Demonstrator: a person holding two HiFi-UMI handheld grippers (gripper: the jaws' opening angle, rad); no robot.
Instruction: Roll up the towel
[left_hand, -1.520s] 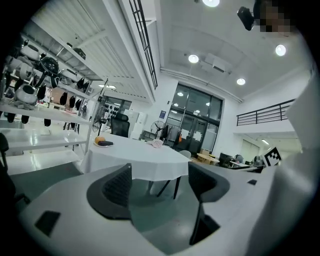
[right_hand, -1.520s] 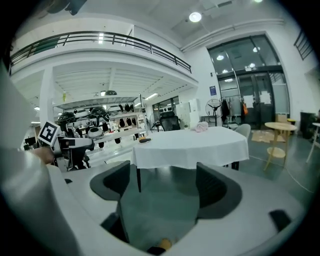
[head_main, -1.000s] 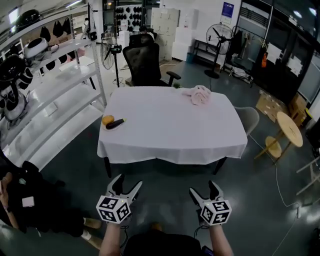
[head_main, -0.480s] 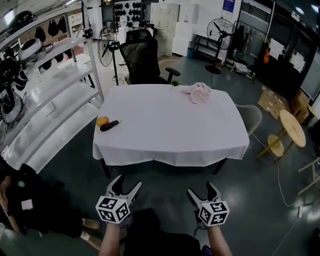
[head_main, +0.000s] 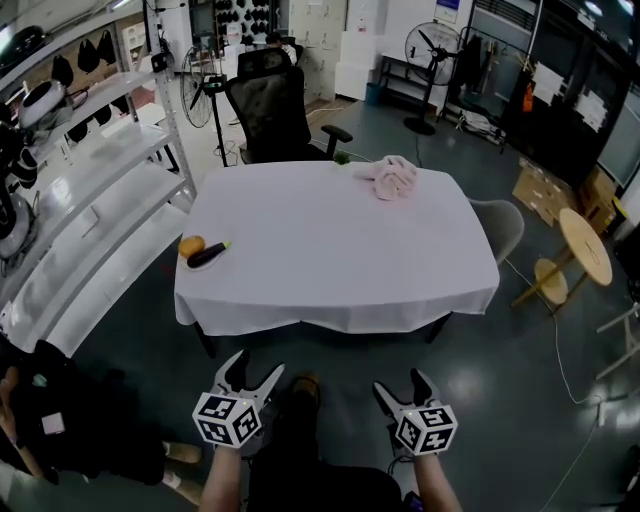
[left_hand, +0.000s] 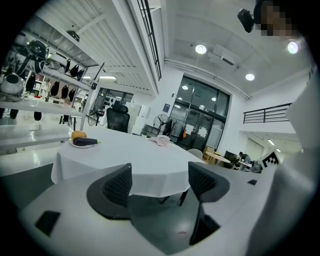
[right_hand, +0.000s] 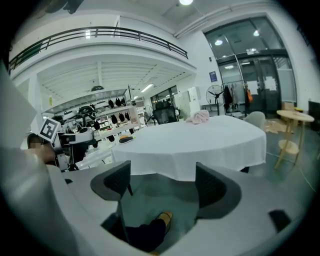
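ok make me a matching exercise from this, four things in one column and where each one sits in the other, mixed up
Things:
1. towel
2. eggplant
3. black office chair
4. round wooden table

Places, as the head view shows them:
A. on the floor, right of the white table
B. near the white table's left edge
C. behind the white table's far side
D. crumpled near the white table's far edge

Pairs: 1-D, 2-B, 3-C, 4-A
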